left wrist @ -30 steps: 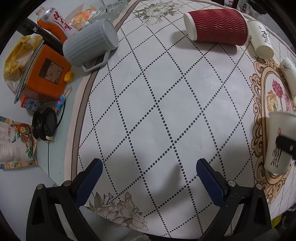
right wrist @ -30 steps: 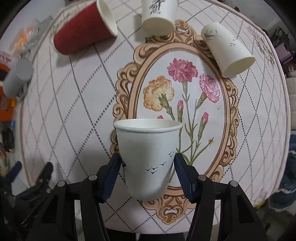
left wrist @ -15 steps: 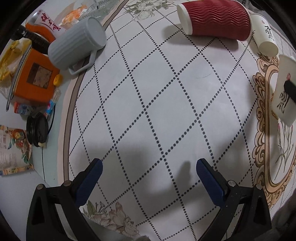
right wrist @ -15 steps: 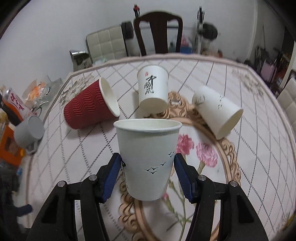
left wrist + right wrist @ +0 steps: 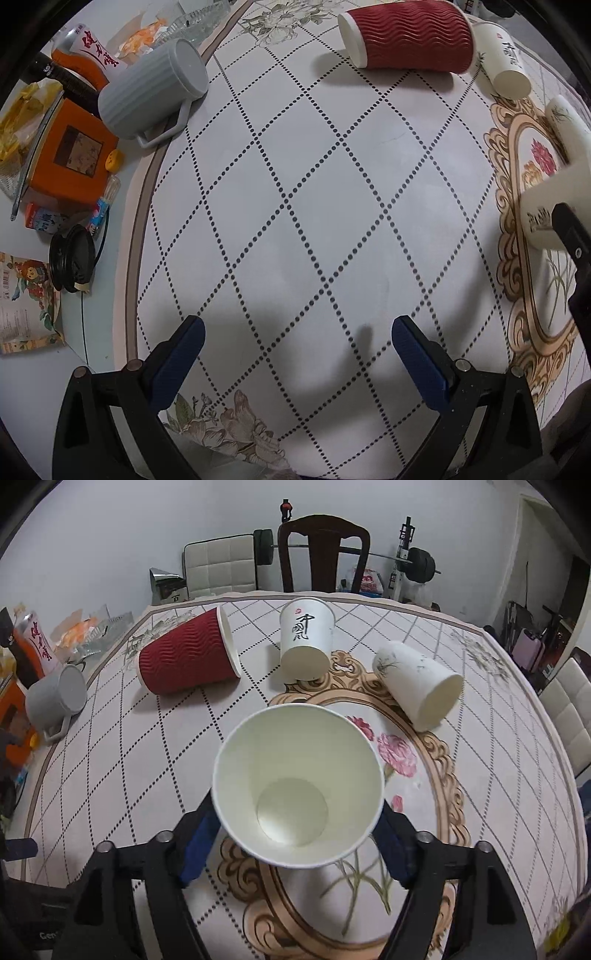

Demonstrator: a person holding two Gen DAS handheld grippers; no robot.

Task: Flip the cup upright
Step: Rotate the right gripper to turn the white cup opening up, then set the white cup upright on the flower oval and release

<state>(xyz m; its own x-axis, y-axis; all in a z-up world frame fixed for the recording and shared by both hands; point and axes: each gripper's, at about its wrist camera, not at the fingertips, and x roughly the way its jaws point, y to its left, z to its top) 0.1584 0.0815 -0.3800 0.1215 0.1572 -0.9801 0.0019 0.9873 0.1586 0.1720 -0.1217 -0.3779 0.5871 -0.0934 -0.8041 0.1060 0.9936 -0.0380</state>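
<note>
My right gripper (image 5: 295,842) is shut on a white paper cup (image 5: 297,786), held above the table with its open mouth tilted toward the camera. The same cup (image 5: 554,210) shows at the right edge of the left wrist view. My left gripper (image 5: 295,350) is open and empty over the diamond-patterned tablecloth. A red ribbed cup (image 5: 188,657) (image 5: 406,37) lies on its side. Two white paper cups lie on their sides: one with black calligraphy (image 5: 306,638) (image 5: 504,61), one with a faint sprig print (image 5: 417,683).
A grey mug (image 5: 151,96) (image 5: 55,698) lies on its side at the table's left edge. An orange box (image 5: 70,158), snack packets and a black lid (image 5: 72,258) crowd the left side. Chairs (image 5: 325,554) and a barbell stand beyond the far edge.
My right gripper has tipped the held cup from upright side-on to mouth facing the camera and pitched up to see the room. The left gripper has shifted slightly.
</note>
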